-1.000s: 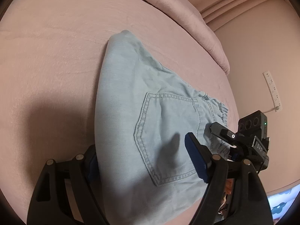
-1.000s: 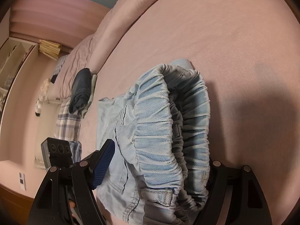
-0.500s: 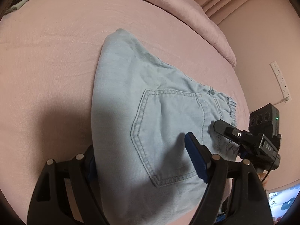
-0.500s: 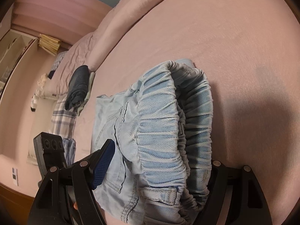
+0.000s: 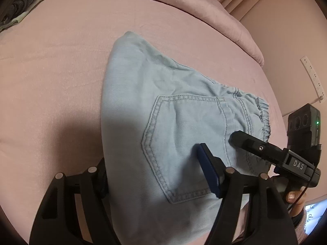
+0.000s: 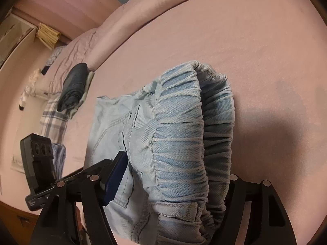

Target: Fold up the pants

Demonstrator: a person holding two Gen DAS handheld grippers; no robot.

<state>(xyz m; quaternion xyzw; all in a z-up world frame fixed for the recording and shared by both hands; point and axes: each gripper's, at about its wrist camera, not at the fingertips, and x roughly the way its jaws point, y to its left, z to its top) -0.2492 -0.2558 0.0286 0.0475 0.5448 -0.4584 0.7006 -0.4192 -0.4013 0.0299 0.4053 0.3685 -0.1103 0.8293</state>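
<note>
While the left gripper (image 5: 155, 175) straddles the folded pants (image 5: 173, 122) mid-bed, its fingers have just been closing on them without pinching yet; next comes a firm grip. Bare bed (image 5: 61, 71) lies open toward the far edge. Right gripper (image 6: 173, 179) likewise closes around the waistband (image 6: 179, 143), unpinched.

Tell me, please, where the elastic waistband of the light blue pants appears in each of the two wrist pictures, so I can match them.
Left wrist view: the waistband is a small gathered edge at centre right, beyond the back pocket.
Right wrist view: the waistband fills the centre, a large ribbed loop between the fingers.
Shared landmark: the back pocket's stitched seam, seen in both.
</note>
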